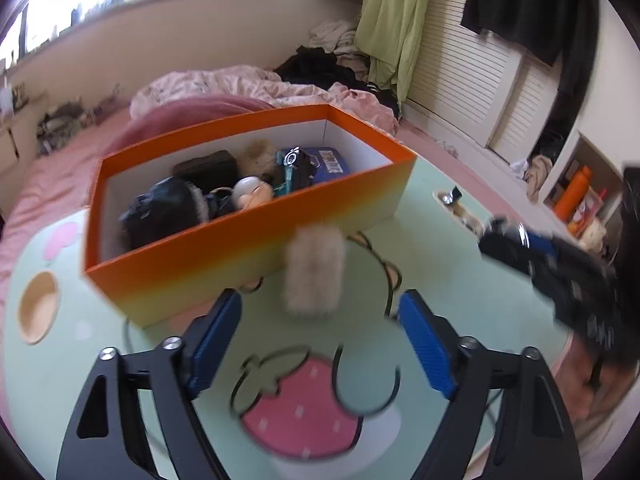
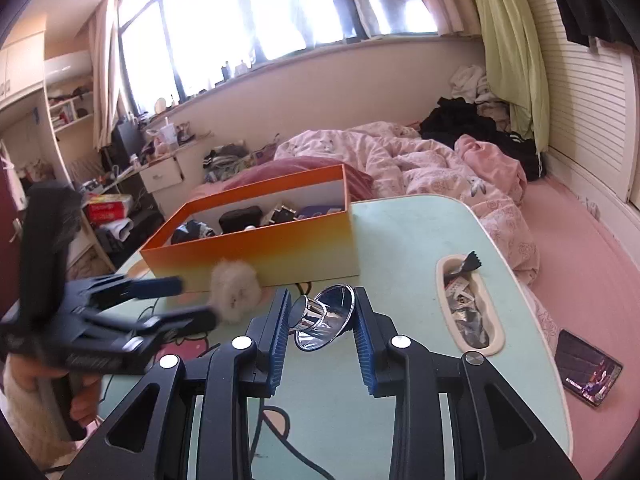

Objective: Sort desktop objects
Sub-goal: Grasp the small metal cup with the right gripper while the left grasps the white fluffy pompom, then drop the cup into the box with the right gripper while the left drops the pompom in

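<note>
While my right gripper (image 2: 320, 322) has its jaws clamped on a shiny chrome funnel-shaped cup (image 2: 325, 316), my left gripper (image 1: 320, 344) hangs open and empty. The fluffy beige pompom (image 1: 314, 272) sits just beyond it, against the orange cardboard box (image 1: 248, 248).

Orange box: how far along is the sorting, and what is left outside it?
Done: the orange box already holds several items, among them a black case and a blue tin. In hand: the right tool is clamped on the silver cup. The left tool is open, pointing at the fluffy ball on the table beside the box. Left: cup and ball are not yet boxed.
</note>
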Demonstrator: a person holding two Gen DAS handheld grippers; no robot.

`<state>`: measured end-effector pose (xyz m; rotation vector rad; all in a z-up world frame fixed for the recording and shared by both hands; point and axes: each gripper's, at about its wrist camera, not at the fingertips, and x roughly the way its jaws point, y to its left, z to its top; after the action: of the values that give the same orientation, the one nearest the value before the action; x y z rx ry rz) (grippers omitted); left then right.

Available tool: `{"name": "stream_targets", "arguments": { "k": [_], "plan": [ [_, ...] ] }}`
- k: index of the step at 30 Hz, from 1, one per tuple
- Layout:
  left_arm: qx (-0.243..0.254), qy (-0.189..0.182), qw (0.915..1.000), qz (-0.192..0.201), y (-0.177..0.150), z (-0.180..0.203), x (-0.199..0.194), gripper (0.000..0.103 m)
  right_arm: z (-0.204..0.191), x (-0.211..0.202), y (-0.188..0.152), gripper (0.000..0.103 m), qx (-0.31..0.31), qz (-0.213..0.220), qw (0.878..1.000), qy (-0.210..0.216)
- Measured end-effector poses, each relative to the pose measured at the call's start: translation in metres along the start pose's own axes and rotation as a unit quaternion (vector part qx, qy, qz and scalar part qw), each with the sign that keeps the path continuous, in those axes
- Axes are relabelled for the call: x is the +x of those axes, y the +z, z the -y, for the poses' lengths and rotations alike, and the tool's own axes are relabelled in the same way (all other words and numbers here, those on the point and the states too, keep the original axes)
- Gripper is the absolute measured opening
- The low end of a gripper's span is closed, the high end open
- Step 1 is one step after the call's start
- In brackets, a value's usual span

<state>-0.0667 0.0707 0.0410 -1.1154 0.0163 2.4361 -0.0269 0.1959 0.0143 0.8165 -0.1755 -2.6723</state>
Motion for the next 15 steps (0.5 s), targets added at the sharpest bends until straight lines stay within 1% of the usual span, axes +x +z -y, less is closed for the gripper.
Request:
{"name": "stream_targets", "arguments": {
  "k": [2, 3, 5, 6, 7, 8, 10, 13, 15],
  "plan": [
    [0.009, -0.006, 0.9998, -0.015, 0.005, 0.005, 0.012, 0.069, -0.002, 0.003, -0.001, 0.029, -0.001, -0.004, 1.0, 0.006],
    [0.017, 0.003, 0.9995, -0.027, 0.007, 0.009, 0.022, 0.064, -0.003, 0.005, -0.002, 0.029, -0.002, -0.006, 1.0, 0.009],
    [0.03, 0.022, 0.9982, -0.046, 0.007, 0.013, 0.037, 0.042, -0.006, 0.006, -0.004, 0.03, -0.006, -0.007, 1.0, 0.014],
    [0.034, 0.027, 0.9979, -0.047, 0.006, 0.014, 0.041, 0.029, -0.007, 0.006, -0.004, 0.03, -0.009, -0.007, 1.0, 0.016],
    [0.039, 0.03, 0.998, -0.038, 0.005, 0.015, 0.039, 0.025, -0.007, 0.005, -0.003, 0.029, -0.01, -0.006, 1.0, 0.016],
    [0.036, 0.022, 0.9983, -0.039, 0.004, 0.014, 0.038, 0.025, -0.008, 0.005, -0.003, 0.029, -0.012, -0.004, 1.0, 0.014],
    [0.029, -0.004, 0.9994, -0.02, 0.001, 0.012, 0.023, 0.025, -0.008, 0.006, 0.0, 0.029, -0.013, -0.004, 1.0, 0.011],
    [0.027, -0.009, 0.9991, 0.03, -0.001, 0.005, -0.015, 0.025, -0.012, 0.008, 0.01, 0.029, -0.017, 0.003, 1.0, 0.01],
    [0.013, -0.009, 0.998, 0.062, 0.005, -0.007, -0.04, 0.025, -0.02, 0.014, 0.021, 0.029, -0.023, 0.007, 1.0, 0.015]
  ]
}}
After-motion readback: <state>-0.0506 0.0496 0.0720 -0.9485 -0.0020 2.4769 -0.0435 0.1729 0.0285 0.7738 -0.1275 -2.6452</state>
